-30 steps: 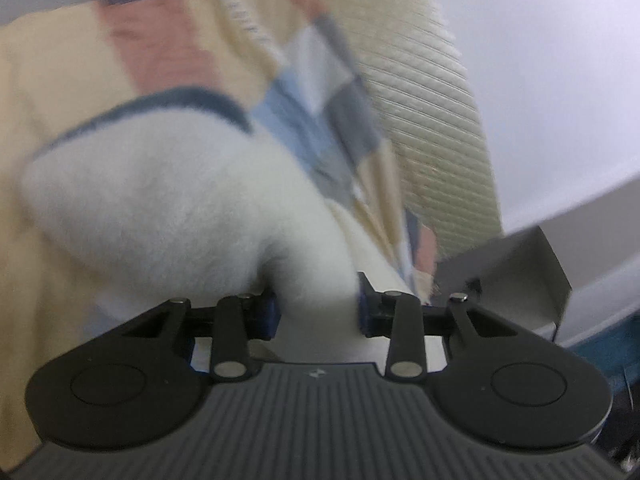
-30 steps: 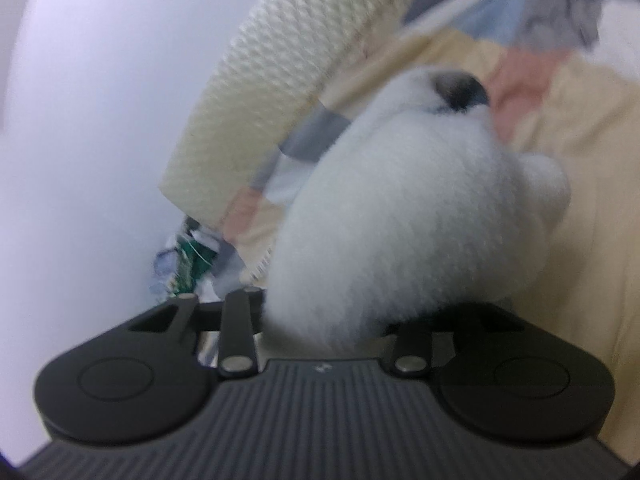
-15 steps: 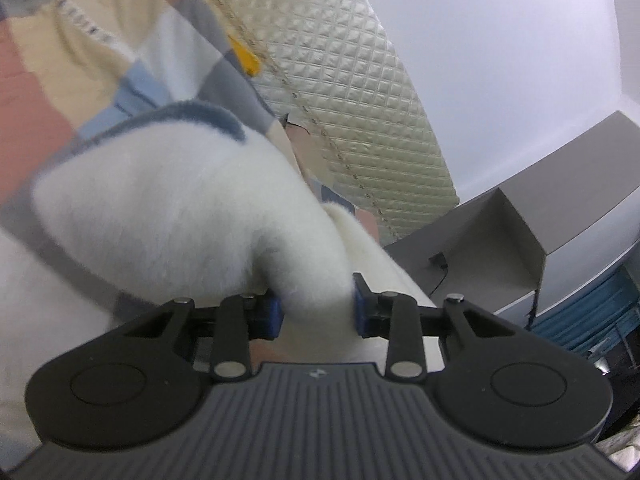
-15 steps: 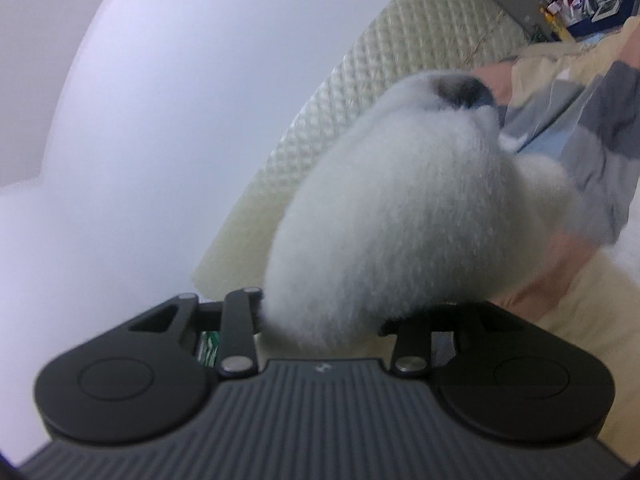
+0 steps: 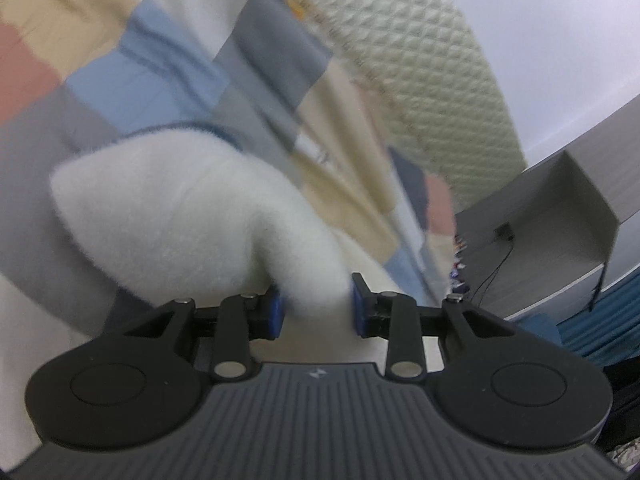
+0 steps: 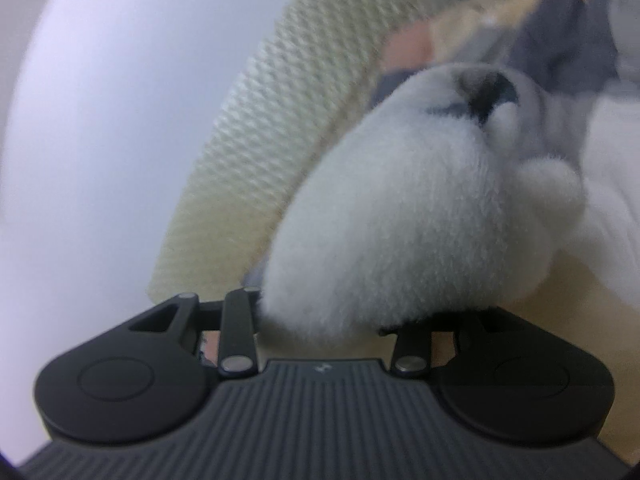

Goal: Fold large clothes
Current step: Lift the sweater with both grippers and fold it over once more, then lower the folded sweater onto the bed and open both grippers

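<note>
White fluffy fleece fabric, the large garment [image 5: 192, 216], fills the nearest part of both views. Nearest in the left wrist view, the left tool [image 5: 316, 310] has a bunched fold of this fleece pinched between its blue pads [image 5: 274, 312], and the pile bulges up and to the left just beyond them. In the right wrist view the right tool [image 6: 320, 320] clamps a thick rounded wad of the same fleece [image 6: 400, 216]; its fingertips are buried under the pile, and a dark patch shows at the wad's far top. Beyond the fleece lies a patchwork bedcover of cream, blue, grey and pink squares [image 5: 168, 52], blurred. Farther off stands a pale quilted, diamond-patterned headboard [image 5: 420, 60], with a plain white wall [image 6: 120, 80] behind it. Far right in the left view sits a grey open-fronted shelf unit [image 5: 560, 216], a dark cable hanging inside it
</note>
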A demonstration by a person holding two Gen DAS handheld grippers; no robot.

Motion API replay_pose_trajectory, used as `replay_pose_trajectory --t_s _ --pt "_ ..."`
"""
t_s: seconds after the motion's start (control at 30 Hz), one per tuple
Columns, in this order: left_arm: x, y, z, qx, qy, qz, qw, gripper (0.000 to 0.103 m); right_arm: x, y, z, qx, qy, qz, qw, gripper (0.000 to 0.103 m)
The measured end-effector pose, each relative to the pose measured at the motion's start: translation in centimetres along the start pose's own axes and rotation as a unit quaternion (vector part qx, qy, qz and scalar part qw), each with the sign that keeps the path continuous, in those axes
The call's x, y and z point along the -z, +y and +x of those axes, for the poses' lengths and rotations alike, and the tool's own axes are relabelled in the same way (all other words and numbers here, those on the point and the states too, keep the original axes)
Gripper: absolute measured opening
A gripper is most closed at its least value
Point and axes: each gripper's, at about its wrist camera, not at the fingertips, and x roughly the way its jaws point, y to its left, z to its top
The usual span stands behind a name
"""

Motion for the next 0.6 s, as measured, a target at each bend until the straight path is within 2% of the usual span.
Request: replay_pose_trajectory --t_s 0.1,0.23,0.37,0.43,0.53,0.6 --pt "0.9 1.4 0.2 0.009 -0.002 0.011 0.9999 0.037 0.4 -1.9 0.2 0.003 0.013 0.012 1.000 0.043" --pt "1.7 2.0 0.5 -0.001 0.003 0.020 0.9998 0.038 1.9 -2.6 -0.8 0.016 0.022 0.017 0.999 0.043" --pt "2.6 3.3 0.3 -0.009 0.015 0.027 0.9995 0.038 4.0 -4.0 -1.3 0.041 0.026 0.061 0.997 0.043" --pt "2.9 3.7 0.1 -0.016 0.024 0.027 0.9992 0.039 4.4 -3.8 -1.3 0.053 0.028 0.052 0.997 0.043" --pt "2.7 3.2 -0.3 -0.023 0.034 0.029 0.9987 0.039 4.5 -3.2 -1.4 0.065 0.036 0.041 0.996 0.045" --pt "2.6 2.5 -0.8 -0.036 0.044 0.039 0.9976 0.045 4.6 -3.4 -2.1 0.068 0.038 0.061 0.995 0.048"
